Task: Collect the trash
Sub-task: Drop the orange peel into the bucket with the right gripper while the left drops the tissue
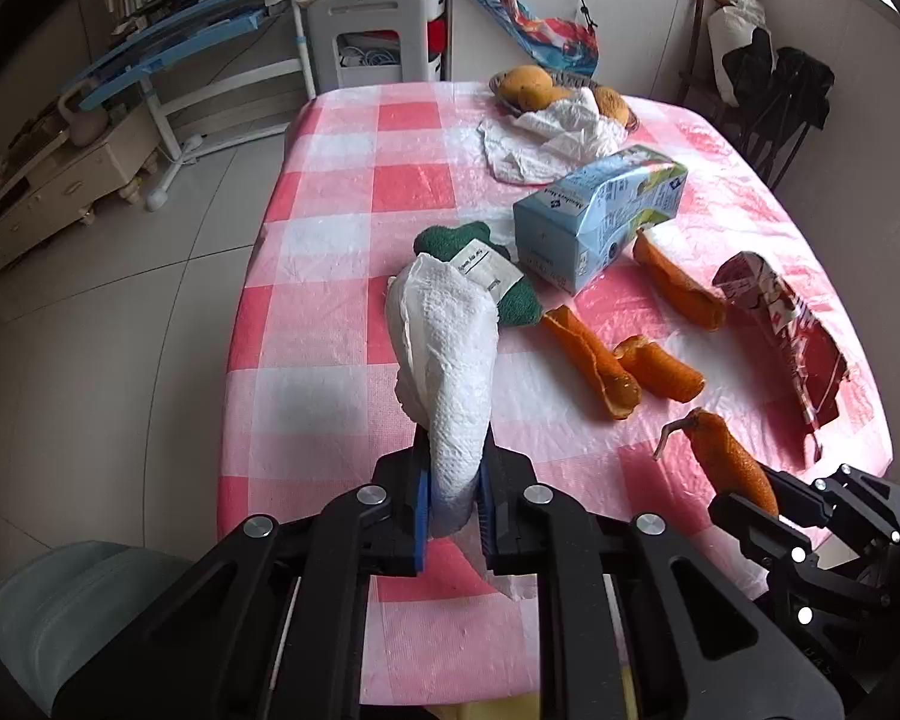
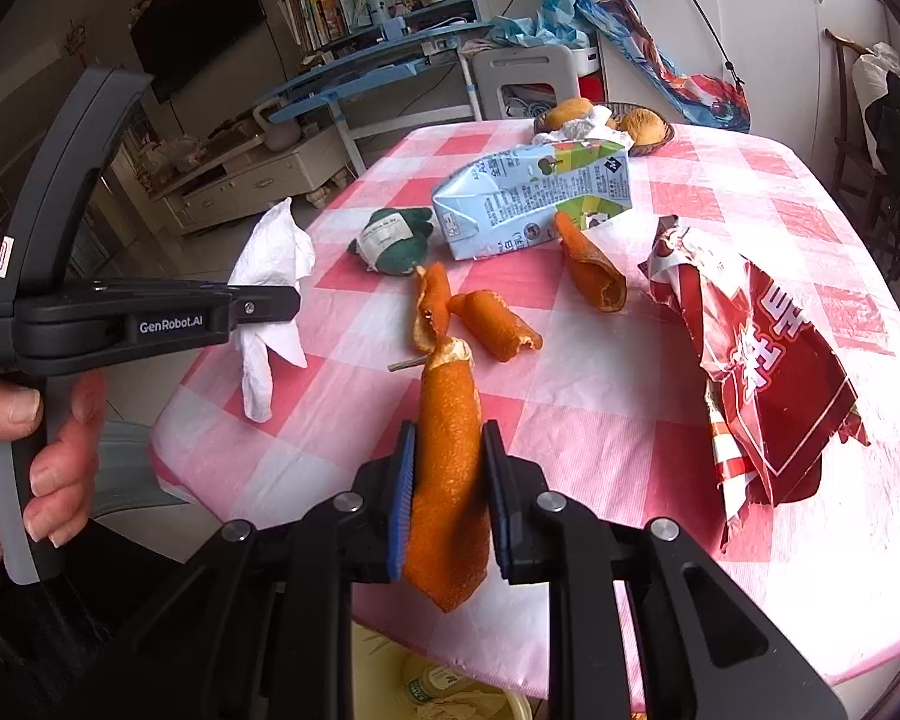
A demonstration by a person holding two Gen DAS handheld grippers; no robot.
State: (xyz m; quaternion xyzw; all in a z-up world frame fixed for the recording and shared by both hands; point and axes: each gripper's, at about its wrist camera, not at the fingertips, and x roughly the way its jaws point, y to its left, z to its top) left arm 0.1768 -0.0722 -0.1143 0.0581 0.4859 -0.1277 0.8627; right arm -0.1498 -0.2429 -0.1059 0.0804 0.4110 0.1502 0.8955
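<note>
Two blue-padded fingers of the left gripper (image 1: 455, 501) pinch a crumpled white paper towel (image 1: 450, 360) that stands up between them, above the near edge of the pink-checked tablecloth (image 1: 330, 324). From the right wrist, the right gripper (image 2: 450, 501) clamps a long orange peel strip (image 2: 450, 468) between its fingers, over that same near edge.

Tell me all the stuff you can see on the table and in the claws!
Paper towel: one, white, held in left claw.
Orange peel: one, orange, held in right claw.
Loose peels: three, orange, table middle.
Milk carton: one, light blue, lying behind the peels.
Snack wrapper: one, red, torn, right side.
Green bundle: one, green with label, beside carton.
Crumpled tissue: one, white, far end by basket.
Fruit basket: one, yellow fruit, far end.
Tablecloth: one, pink-white checks.
Left claw: shut.
Right claw: shut.
</note>
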